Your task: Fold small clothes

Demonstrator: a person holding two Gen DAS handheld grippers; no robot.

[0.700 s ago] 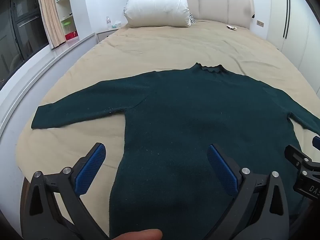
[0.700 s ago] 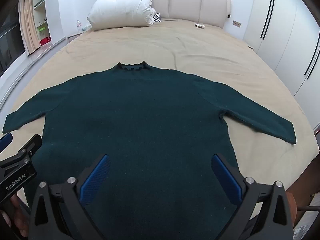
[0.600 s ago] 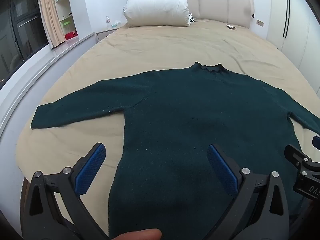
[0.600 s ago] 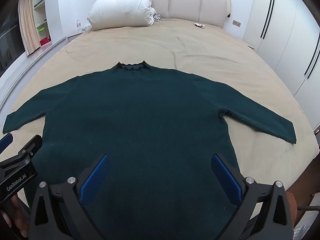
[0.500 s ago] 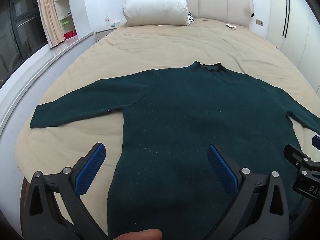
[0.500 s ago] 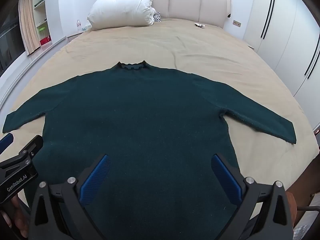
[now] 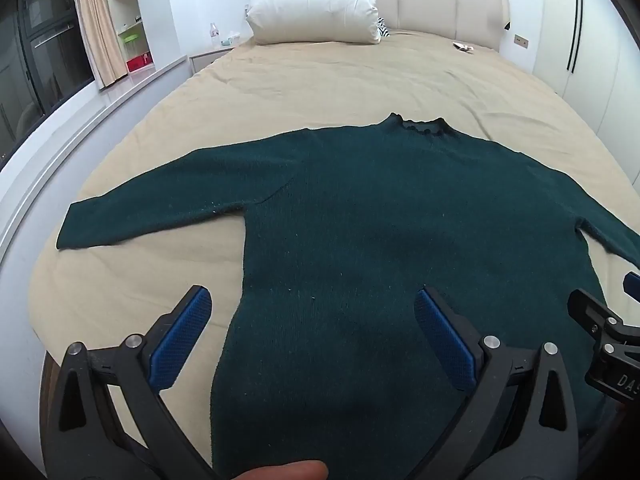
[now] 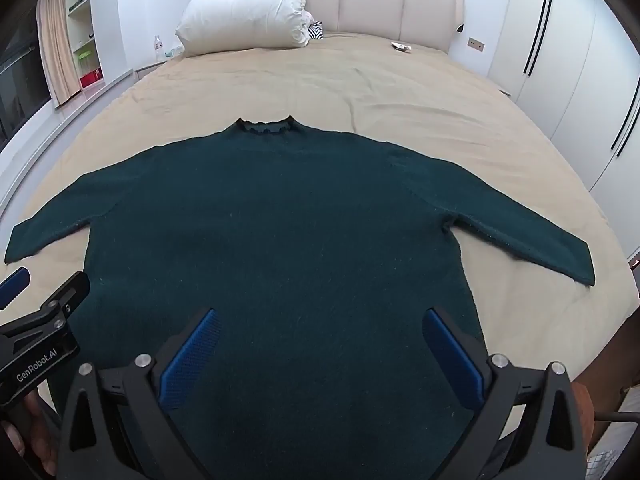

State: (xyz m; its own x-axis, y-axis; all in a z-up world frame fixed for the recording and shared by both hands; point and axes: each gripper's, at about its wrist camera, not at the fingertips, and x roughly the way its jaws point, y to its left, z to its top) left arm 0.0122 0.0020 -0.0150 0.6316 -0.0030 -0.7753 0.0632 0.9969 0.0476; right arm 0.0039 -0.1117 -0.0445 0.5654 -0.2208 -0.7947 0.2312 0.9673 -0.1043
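While the dark green sweater [image 8: 280, 232] lies flat and face down or up (which, cannot be told) on the tan bedspread [image 8: 320, 80], collar toward the headboard and both sleeves spread out to the sides, no fold has yet been made. The left gripper [image 7: 312, 332] hangs above the hem on the sweater's left side, jaws spread wide with nothing between the blue pads; one finger stands over bare bedspread, the other over the knit. The right gripper [image 8: 320, 348] hangs over the lower body of the garment, likewise wide apart and empty. Judged by its look, the knit is soft, limp and fairly light, with a fuzzy surface that should give the ribbed pads good purchase; it will sag and stretch if lifted by one point, so it is best pinched at edges. Sensible holds are the left cuff [image 7: 70, 226] and the right cuff [image 8: 580, 264], or shoulder and hem together on one side, to bring a sleeve across the body. Lint specks show on the fabric. Legible writing: "GenRobot.AI" on the left gripper's body in the right view, and the letters "DA", cut off, on the right gripper's body in the left view. A white pillow [image 8: 244, 12] rests at the headboard, well apart from the work
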